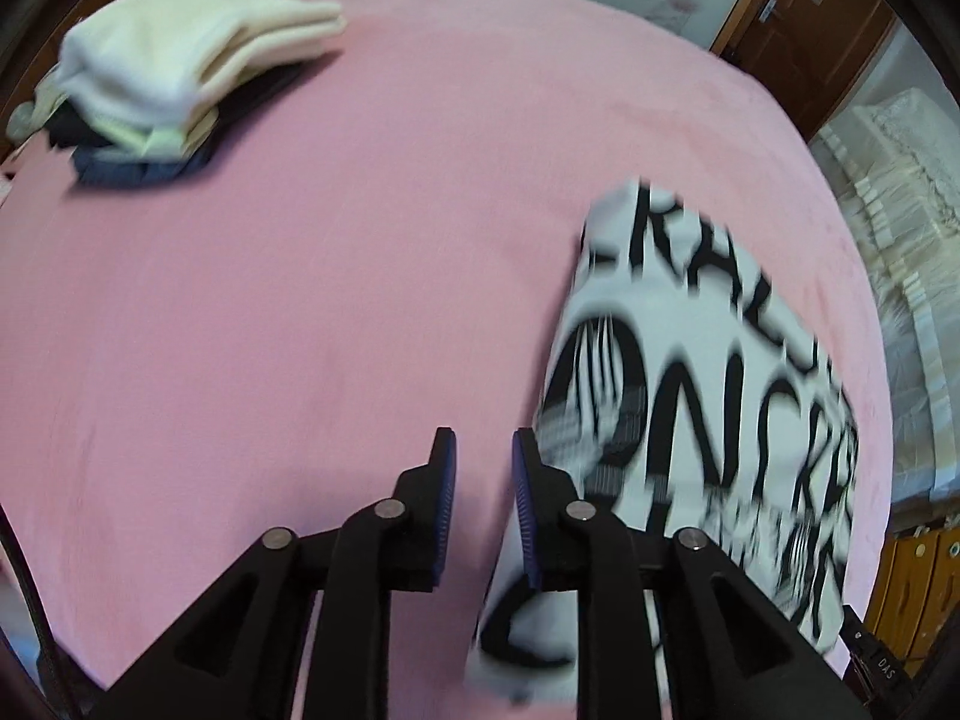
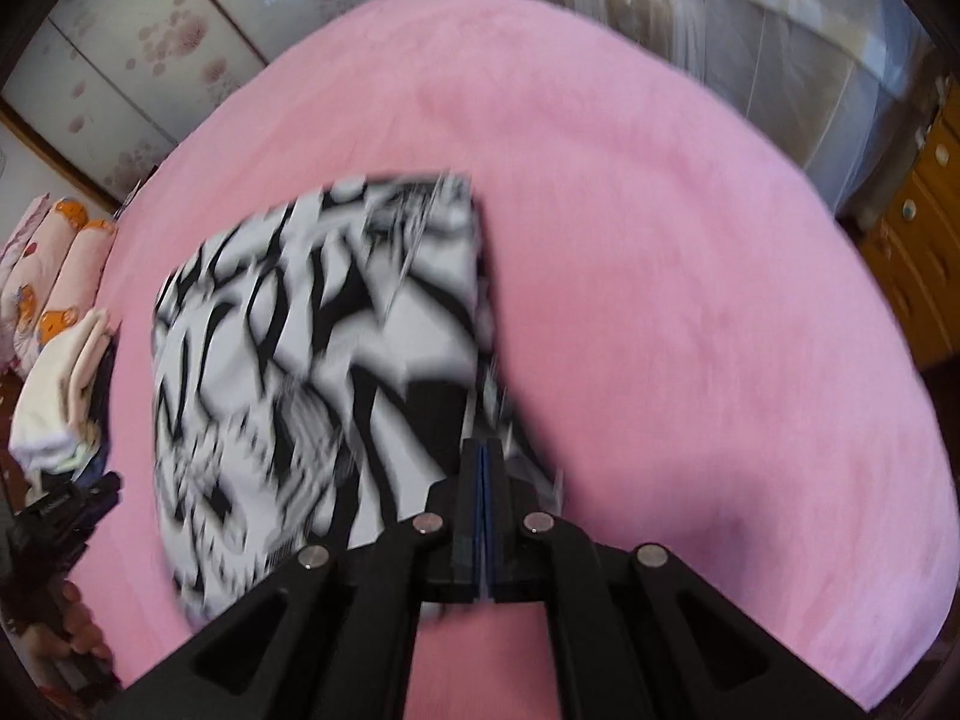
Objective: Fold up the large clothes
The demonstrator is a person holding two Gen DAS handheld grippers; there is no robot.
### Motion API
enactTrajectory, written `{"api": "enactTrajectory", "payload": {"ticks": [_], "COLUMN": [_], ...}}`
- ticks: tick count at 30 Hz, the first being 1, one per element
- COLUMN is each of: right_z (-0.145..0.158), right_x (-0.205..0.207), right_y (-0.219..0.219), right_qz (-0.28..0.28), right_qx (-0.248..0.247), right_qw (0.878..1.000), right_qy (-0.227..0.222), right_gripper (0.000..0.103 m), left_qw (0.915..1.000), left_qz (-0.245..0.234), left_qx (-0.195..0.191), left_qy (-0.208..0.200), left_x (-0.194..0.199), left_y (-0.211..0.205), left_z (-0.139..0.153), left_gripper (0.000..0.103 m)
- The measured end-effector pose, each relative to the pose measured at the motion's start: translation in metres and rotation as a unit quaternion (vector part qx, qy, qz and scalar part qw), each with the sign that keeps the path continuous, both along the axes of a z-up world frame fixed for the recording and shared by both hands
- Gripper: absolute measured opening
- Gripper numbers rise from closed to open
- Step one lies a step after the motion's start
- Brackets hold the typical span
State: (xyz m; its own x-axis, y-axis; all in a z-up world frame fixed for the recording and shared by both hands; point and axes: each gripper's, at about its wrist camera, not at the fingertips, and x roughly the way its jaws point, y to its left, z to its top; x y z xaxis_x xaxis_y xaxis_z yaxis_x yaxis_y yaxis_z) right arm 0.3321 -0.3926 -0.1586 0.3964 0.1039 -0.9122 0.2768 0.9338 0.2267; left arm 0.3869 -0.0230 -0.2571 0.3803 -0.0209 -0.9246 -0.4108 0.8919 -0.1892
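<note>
A white garment with large black lettering (image 1: 708, 408) lies folded into a rectangle on the pink bed (image 1: 300, 300). My left gripper (image 1: 485, 450) is open and empty, just left of the garment's near edge, its right finger against the cloth. In the right wrist view the same garment (image 2: 312, 348) lies ahead and to the left. My right gripper (image 2: 483, 450) is shut, its tips over the garment's near right edge; whether cloth is pinched between the pads is not visible. Both views are motion-blurred.
A stack of folded cream and dark clothes (image 1: 180, 72) sits at the bed's far left, also in the right wrist view (image 2: 66, 396). Patterned pillows (image 2: 54, 264) lie beyond. Wardrobe doors (image 2: 150, 48), curtains (image 2: 750, 30) and a wooden drawer unit (image 2: 924, 228) surround the bed (image 2: 690, 300).
</note>
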Motion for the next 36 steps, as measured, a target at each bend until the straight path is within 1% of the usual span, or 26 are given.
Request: {"api": "enactTrajectory", "payload": {"ticks": [1,3,4,5,7,9,11,12,13,14,15,16,18,20,22,23,25,26,27,28,31,33,36], "right_z": [0.002,0.009,0.013,0.015,0.018,0.021,0.024,0.026,0.028,0.03,0.032,0.034,0.038,0.043,0.047,0.05,0.053,0.055,0.058,0.06,0.065,0.067,0.071], "right_x": [-0.008,-0.022,-0.027,-0.03,-0.035,-0.037,-0.036,-0.036,-0.036,-0.035,-0.034,-0.033,-0.031,-0.029,-0.026,-0.024,-0.023,-0.022,-0.022,-0.021,-0.019,-0.018,-0.017], "right_y": [0.004,0.01,0.013,0.016,0.02,0.026,0.036,0.041,0.047,0.052,0.056,0.061,0.07,0.075,0.078,0.079,0.079,0.079,0.078,0.078,0.076,0.076,0.075], "right_qz": [0.002,0.01,0.016,0.021,0.028,0.038,0.054,0.062,0.07,0.074,0.079,0.085,0.097,0.106,0.111,0.113,0.116,0.116,0.117,0.117,0.117,0.118,0.12], "right_qx": [-0.008,-0.028,-0.029,-0.02,-0.009,-0.004,-0.009,-0.01,-0.008,-0.007,-0.007,-0.009,-0.015,-0.023,-0.028,-0.033,-0.043,-0.047,-0.05,-0.052,-0.054,-0.057,-0.063], "right_qw": [1.0,0.999,0.999,1.0,1.0,0.999,0.998,0.998,0.997,0.997,0.996,0.996,0.995,0.994,0.993,0.993,0.992,0.992,0.991,0.991,0.991,0.99,0.99], "right_qy": [-0.003,-0.013,-0.013,-0.01,0.0,0.007,0.019,0.024,0.025,0.026,0.026,0.028,0.033,0.034,0.032,0.032,0.035,0.035,0.035,0.038,0.043,0.043,0.041], "right_gripper": [0.002,0.003,0.003,0.003,0.003,0.004,0.009,0.015,0.024,0.028,0.034,0.038,0.043,0.052,0.07,0.072,0.076,0.077,0.08,0.084,0.092,0.094,0.094], "left_qw": [1.0,0.9995,0.9991,0.9987,0.9972,0.9954,0.9936,0.9923,0.9914,0.9906,0.9896,0.9889,0.9873,0.9857,0.9847,0.9848,0.9854,0.9855,0.9856,0.9856,0.9852,0.9858,0.9859], "left_qz": [-0.007,-0.025,-0.035,-0.045,-0.072,-0.094,-0.112,-0.122,-0.129,-0.135,-0.142,-0.146,-0.154,-0.163,-0.166,-0.164,-0.157,-0.156,-0.156,-0.156,-0.156,-0.152,-0.151], "left_qx": [0.0,0.008,0.011,0.012,0.011,0.008,0.01,0.013,0.016,0.019,0.023,0.026,0.034,0.039,0.044,0.048,0.049,0.046,0.041,0.036,0.031,0.031,0.033], "left_qy": [0.007,0.016,0.019,0.019,0.017,0.012,0.013,0.012,0.01,0.008,0.009,0.009,0.014,0.02,0.028,0.032,0.043,0.048,0.052,0.054,0.063,0.064,0.063], "left_x": [-0.012,-0.033,-0.042,-0.049,-0.059,-0.065,-0.065,-0.061,-0.061,-0.062,-0.062,-0.062,-0.06,-0.058,-0.056,-0.056,-0.054,-0.053,-0.053,-0.052,-0.052,-0.053,-0.054], "left_y": [-0.007,-0.02,-0.027,-0.032,-0.052,-0.067,-0.081,-0.09,-0.094,-0.098,-0.104,-0.107,-0.111,-0.114,-0.114,-0.113,-0.109,-0.108,-0.105,-0.104,-0.1,-0.098,-0.098], "left_z": [0.001,0.004,0.006,0.007,0.014,0.021,0.028,0.033,0.036,0.041,0.045,0.048,0.055,0.059,0.062,0.064,0.064,0.064,0.064,0.065,0.066,0.068,0.071], "left_gripper": [0.022,0.025,0.028,0.031,0.044,0.045,0.045,0.045,0.046,0.048,0.053,0.058,0.064,0.071,0.084,0.086,0.094,0.095,0.097,0.097,0.1,0.101,0.101]}}
